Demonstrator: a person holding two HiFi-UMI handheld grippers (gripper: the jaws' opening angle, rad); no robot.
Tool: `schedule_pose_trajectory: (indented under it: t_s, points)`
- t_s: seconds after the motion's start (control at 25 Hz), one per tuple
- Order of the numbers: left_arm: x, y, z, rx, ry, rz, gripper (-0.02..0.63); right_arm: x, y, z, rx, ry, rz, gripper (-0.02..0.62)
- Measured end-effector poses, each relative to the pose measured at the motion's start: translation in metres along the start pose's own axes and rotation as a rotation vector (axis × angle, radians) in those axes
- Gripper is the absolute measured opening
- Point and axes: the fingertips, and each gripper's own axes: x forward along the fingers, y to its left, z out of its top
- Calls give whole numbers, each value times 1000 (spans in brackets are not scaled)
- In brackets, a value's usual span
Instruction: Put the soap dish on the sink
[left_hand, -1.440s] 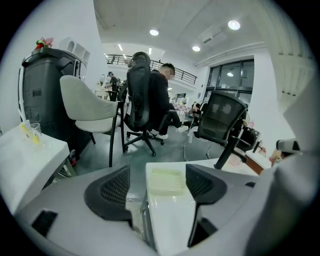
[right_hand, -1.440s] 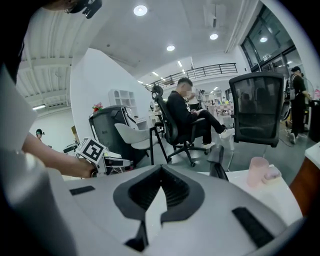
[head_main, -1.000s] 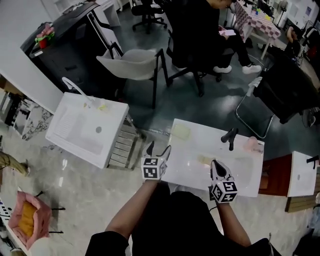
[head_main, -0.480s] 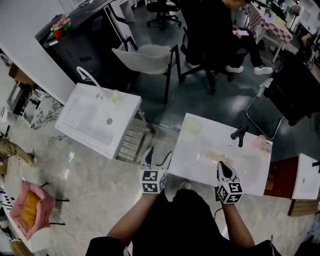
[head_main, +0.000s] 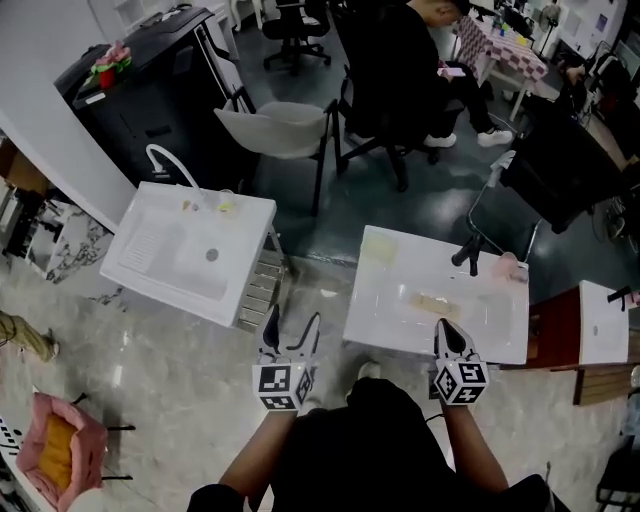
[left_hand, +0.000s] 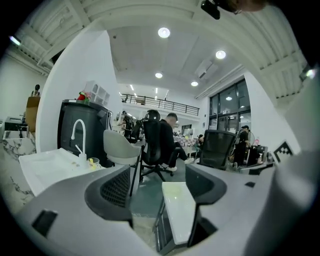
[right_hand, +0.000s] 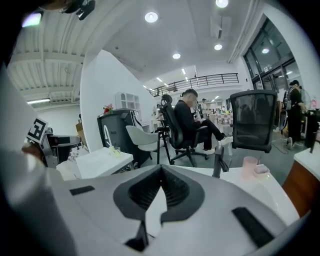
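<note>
The left gripper (head_main: 293, 322) hangs over the marble floor (head_main: 150, 370), just short of the near left corner of the white sink (head_main: 385, 318). Its jaws stand well apart with nothing between them, and its own view looks past them along that sink's left edge. The right gripper (head_main: 447, 328) sits at the sink's near edge, toward the right corner, with its jaw tips pressed together and nothing in them.

A flat beige piece, seemingly the soap dish (head_main: 432, 302), lies on the sink about midway along it, apart from both grippers. Whether it rests on the ledge or in the basin I cannot tell. A pale yellow-green square (head_main: 378, 245) lies at the far left corner. At the far right corner stand a black faucet (head_main: 465, 252) and, just beside it, a pink cup (head_main: 508, 264).

A second white sink (head_main: 135, 255) with a white faucet (head_main: 168, 160) stands to the left, well apart. Beyond them are a grey chair (head_main: 275, 128) and a seated person (head_main: 400, 60).
</note>
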Motion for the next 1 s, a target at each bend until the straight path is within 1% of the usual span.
schedule_pose_trajectory:
  t_s: [0.12, 0.24, 0.32, 0.52, 0.64, 0.76, 0.8, 0.84, 0.92, 1.0]
  points:
    - [-30, 15, 7, -14, -42, -21, 322, -13, 35, 7, -33, -29, 12, -3]
    - [-58, 29, 7, -25, -75, -37, 322, -31, 62, 9, -44, -53, 4, -3]
    - [-76, 36, 4, -31, -95, -50, 322, -45, 76, 6, -50, -68, -9, -3]
    - [-119, 41, -11, -76, -132, -91, 322, -73, 100, -7, -62, -93, -62, -3]
    - [-141, 33, -22, -88, -139, -159, 321, -92, 113, -11, -64, -120, -90, -3]
    - [-156, 25, -35, -74, -130, -218, 312, -109, 124, -17, -72, -140, -116, -3]
    - [-160, 24, -39, -71, -125, -224, 303, -115, 128, -20, -71, -143, -123, -3]
    - [-163, 24, -43, -71, -122, -229, 279, -121, 131, -23, -69, -145, -128, -3]
    - [-168, 21, -48, -66, -120, -244, 200, -132, 134, -28, -65, -150, -136, -3]
    - [-171, 13, -54, -45, -113, -257, 112, -140, 133, -34, -60, -150, -144, -3]
